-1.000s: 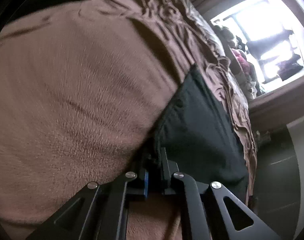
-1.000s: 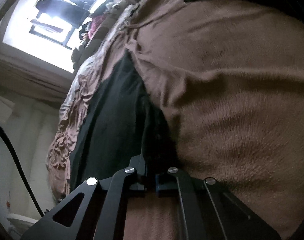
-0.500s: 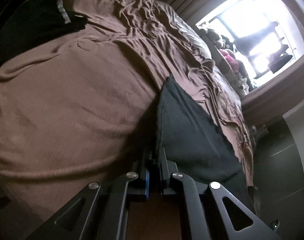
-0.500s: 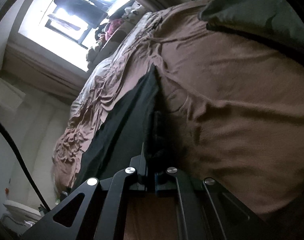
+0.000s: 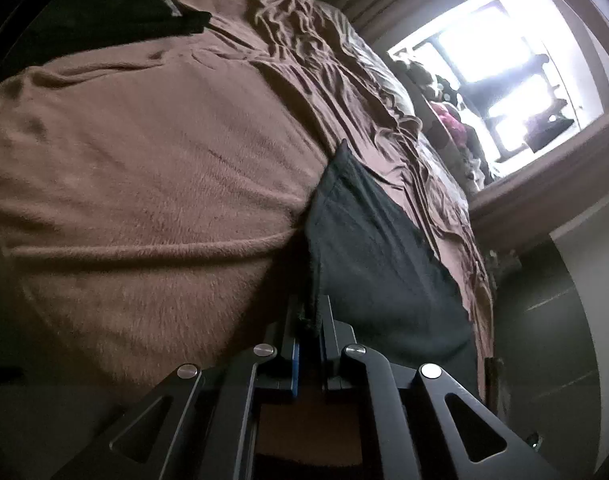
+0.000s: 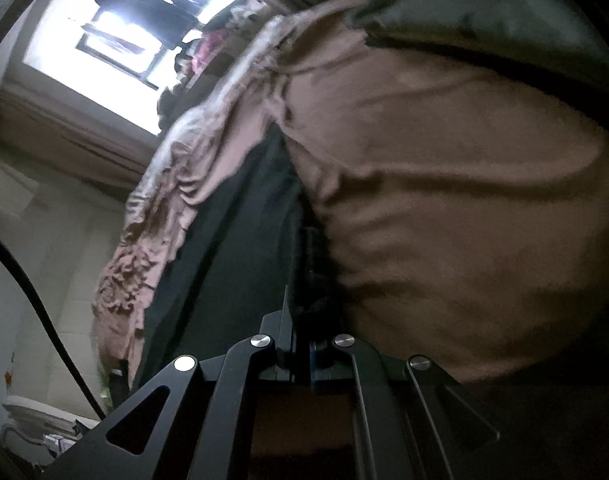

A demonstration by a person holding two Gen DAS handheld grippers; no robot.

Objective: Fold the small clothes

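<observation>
Okay, I have both claws angled down over the bed. My left claw [image 5: 312, 320] is clenched on an edge of the dark garment [image 5: 384, 264], the cloth pinched between the pads. My right claw [image 6: 304, 312] is clenched on another edge of the same garment [image 6: 232, 240], which hangs stretched between the two just above the brown fleece blanket [image 5: 144, 184]. Garment is dark, soft knit, flat panel; blanket fuzzy, ridged; farther sheet [image 5: 336, 64] thin and wrinkled. Right view is blurred.
</observation>
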